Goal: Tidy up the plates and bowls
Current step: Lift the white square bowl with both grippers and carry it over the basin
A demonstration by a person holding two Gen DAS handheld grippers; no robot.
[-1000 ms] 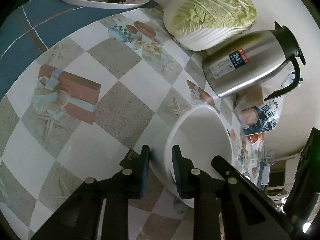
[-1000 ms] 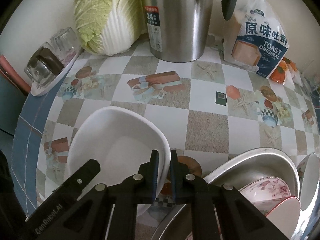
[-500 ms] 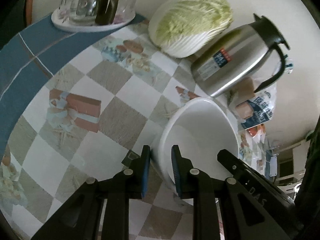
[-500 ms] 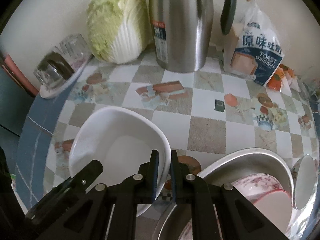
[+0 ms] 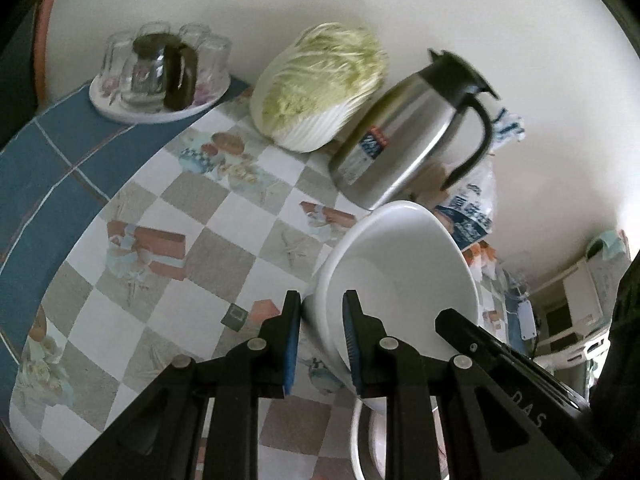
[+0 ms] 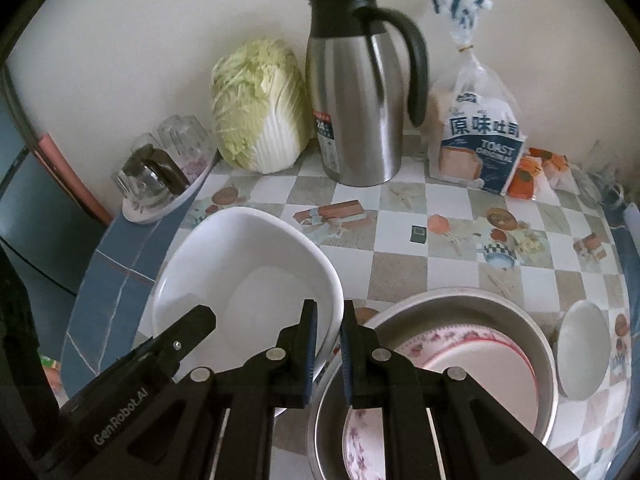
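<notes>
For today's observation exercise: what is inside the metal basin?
The metal basin holds floral, red-rimmed plates, stacked. The right tool covers its near side; the plate count stays unclear.

The rim of a deep white ceramic bowl [image 5: 404, 272] is clamped between the blue-padded black fingers of the left gripper [image 5: 320, 324]. Ahead of the fingers and to the right, a stainless steel jug with a black handle [image 5: 404, 140] is seen. A pale green napa cabbage [image 5: 320, 84] is seen straight ahead, against the wall.
</notes>
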